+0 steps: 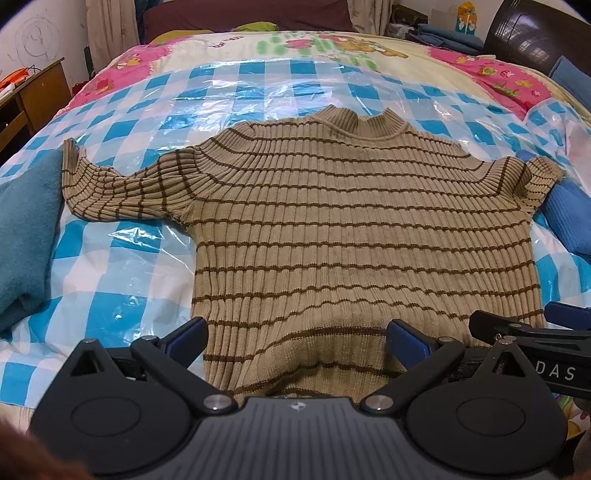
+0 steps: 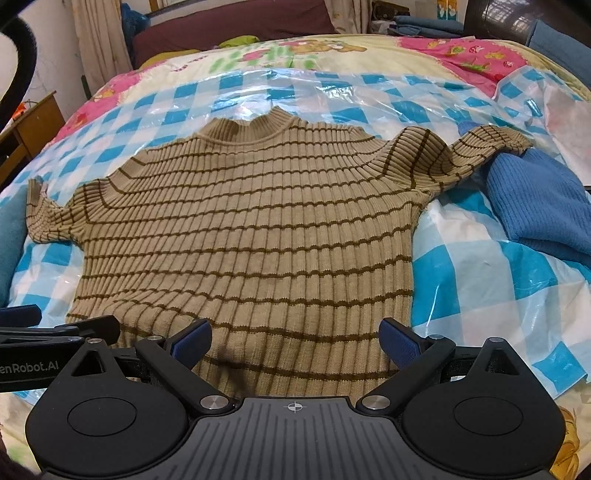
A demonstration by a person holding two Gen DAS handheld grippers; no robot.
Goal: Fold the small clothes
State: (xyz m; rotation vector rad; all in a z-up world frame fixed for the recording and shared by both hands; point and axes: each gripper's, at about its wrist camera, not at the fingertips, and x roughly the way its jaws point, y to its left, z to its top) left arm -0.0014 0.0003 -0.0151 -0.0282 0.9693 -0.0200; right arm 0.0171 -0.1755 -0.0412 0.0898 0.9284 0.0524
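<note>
A tan ribbed sweater with thin brown stripes (image 1: 362,229) lies flat and face up on a blue-and-white checked plastic sheet (image 1: 110,273), collar far, hem near me. It also shows in the right wrist view (image 2: 251,236). My left gripper (image 1: 297,341) is open and empty over the hem's left part. My right gripper (image 2: 295,341) is open and empty over the hem's right part; its fingers also show at the right in the left wrist view (image 1: 524,328). The right sleeve (image 2: 484,147) rests on a blue garment.
A teal folded cloth (image 1: 26,229) lies left of the sweater, a blue knit garment (image 2: 539,199) on its right. The sheet covers a bed with a cartoon quilt (image 1: 332,44). A wooden desk (image 1: 33,96) stands far left, a dark headboard (image 1: 532,33) far right.
</note>
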